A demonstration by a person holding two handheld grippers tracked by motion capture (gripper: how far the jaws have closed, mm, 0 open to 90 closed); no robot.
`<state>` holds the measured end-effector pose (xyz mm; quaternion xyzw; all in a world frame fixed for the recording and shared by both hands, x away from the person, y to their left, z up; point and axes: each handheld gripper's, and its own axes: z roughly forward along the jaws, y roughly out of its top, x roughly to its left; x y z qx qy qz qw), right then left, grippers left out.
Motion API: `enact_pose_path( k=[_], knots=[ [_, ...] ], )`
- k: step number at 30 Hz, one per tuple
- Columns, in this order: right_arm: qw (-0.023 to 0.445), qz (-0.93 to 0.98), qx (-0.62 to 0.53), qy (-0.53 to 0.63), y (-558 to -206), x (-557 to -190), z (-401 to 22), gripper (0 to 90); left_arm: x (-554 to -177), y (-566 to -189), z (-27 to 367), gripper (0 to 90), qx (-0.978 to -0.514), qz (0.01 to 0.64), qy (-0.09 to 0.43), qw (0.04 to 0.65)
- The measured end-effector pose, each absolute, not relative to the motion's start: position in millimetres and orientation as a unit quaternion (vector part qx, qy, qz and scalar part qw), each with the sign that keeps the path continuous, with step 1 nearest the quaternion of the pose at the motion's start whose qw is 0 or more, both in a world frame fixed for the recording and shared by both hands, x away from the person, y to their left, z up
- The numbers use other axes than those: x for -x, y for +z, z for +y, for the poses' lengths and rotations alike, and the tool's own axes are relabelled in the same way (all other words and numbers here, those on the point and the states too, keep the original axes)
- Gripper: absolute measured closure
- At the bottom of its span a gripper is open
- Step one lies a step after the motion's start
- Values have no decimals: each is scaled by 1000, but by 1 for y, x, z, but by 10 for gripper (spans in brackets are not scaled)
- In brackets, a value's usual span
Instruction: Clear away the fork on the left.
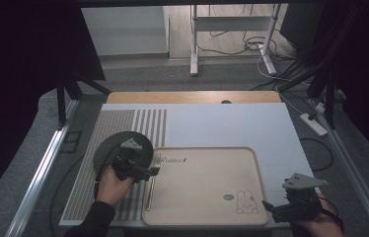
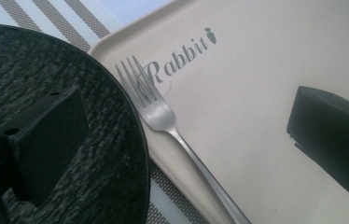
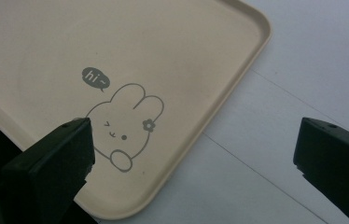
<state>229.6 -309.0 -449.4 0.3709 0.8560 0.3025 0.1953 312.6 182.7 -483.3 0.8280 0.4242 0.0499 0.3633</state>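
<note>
On the near half of the table, a beige tray (image 1: pixel 207 192) lies on a white mat (image 1: pixel 222 126), and the one loose thing in it is a fork (image 1: pixel 151 185), lying flat along the tray's left edge with its prongs pointing away from the person. Just left of the tray sits a dark round plate (image 1: pixel 108 148) on the striped part of the mat, with nothing on it that can be made out.

The fork (image 2: pixel 172 126) is plain silver metal with four slim prongs and a thin straight handle. In the left gripper view its prongs lie across the first letter of the word "Rabbit" printed on the tray (image 2: pixel 266 60), and the plate (image 2: pixel 107 154) has a rough, mottled black surface whose rim overlaps the tray's edge.

The left gripper (image 1: pixel 145 171) hangs over the fork's prong end with its jaws spread wide, one over the plate and one over the tray; the fork lies free between them, untouched. The right gripper (image 1: pixel 270 208) waits at the tray's near right corner, jaws released and holding nothing.

The right gripper view brings out a rabbit drawing (image 3: pixel 123 128) with a "hi~" bubble on the tray (image 3: pixel 238 84), a faint mark from above.
</note>
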Motion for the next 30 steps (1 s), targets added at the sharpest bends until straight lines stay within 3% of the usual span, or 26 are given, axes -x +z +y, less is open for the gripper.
enact_pose_path(
  k=[30],
  knots=[
    [194,845,-384,318,-447,-229,-313,0,-274,-474,215,0,-807,442,67,387]
  ],
)
